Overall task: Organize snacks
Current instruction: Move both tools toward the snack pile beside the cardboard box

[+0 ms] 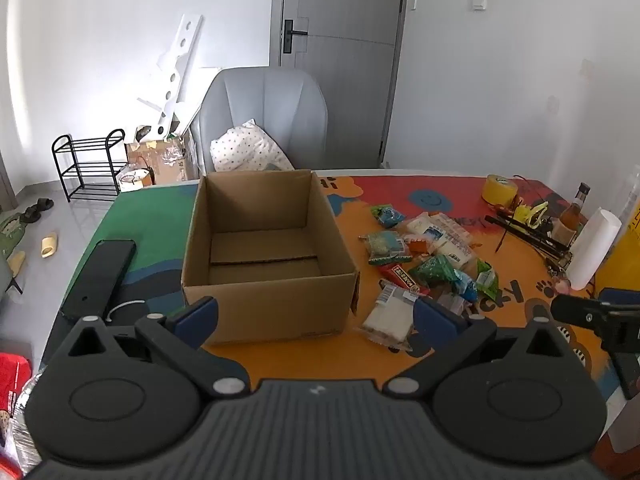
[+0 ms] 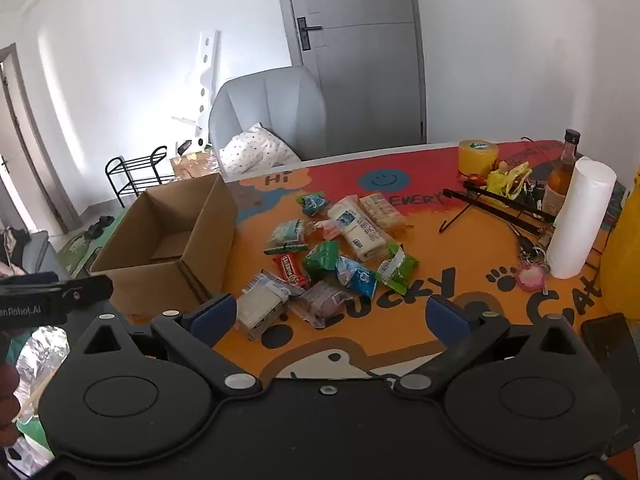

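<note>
A white-walled room with a grey door (image 1: 340,60) is forming the background, and a grey chair (image 1: 264,116) holding one spotted cushion (image 1: 246,150) is standing behind the bench (image 2: 360,340), which is wearing a colourful printed cover.

One open cardboard box (image 1: 268,256) is sitting on the bench with nothing inside it. Just to its right, a loose pile of snacks (image 2: 336,248) is lying flat: roughly a dozen wrapped packets, the exact count being uncertain where they are overlapping. One white packet (image 1: 386,316) is lying nearest the box's front right corner.

The left gripper (image 1: 316,316) is hovering in front of the box with its fingers (image 1: 198,314) spread wide, holding and touching nothing. The right gripper (image 2: 332,316) is hovering at the near edge of the snack pile, its fingers (image 2: 212,312) likewise spread wide and gripping nothing.

One black phone (image 1: 100,276) is lying left of the box. At the far right of the bench, one yellow tape roll (image 2: 478,158), one brown bottle (image 2: 560,176), one white paper roll (image 2: 580,220) and one black folding stand (image 2: 500,204) are standing clear of the snacks. One black shoe rack (image 1: 90,164) is standing on the floor.
</note>
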{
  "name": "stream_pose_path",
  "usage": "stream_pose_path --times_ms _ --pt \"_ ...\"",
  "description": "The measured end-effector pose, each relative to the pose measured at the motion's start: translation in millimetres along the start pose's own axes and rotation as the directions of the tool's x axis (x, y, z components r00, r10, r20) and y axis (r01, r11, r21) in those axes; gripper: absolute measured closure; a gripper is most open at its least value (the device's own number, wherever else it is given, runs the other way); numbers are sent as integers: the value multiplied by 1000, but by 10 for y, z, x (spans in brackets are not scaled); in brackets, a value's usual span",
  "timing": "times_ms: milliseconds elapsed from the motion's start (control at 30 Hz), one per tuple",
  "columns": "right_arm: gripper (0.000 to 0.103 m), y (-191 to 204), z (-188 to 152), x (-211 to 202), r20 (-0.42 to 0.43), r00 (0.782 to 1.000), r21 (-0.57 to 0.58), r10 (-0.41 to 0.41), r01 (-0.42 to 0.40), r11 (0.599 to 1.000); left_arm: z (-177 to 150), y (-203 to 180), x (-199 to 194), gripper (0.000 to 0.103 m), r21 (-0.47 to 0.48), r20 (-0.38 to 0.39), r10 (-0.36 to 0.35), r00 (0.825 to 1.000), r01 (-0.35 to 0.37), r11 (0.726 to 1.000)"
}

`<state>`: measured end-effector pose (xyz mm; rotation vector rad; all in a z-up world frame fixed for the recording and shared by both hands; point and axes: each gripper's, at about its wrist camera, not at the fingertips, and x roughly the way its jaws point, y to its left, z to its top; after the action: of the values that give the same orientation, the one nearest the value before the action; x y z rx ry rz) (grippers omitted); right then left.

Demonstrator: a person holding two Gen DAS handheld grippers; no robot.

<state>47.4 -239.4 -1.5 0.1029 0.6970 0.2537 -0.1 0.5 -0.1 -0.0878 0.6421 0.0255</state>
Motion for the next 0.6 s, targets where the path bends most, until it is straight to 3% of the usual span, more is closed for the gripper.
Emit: stream_pose_path --times_ms 600 --pt "0 -20 19 134 -49 998 21 -28 29 999 0 13 80 0 18 -28 11 1000 -10 1000"
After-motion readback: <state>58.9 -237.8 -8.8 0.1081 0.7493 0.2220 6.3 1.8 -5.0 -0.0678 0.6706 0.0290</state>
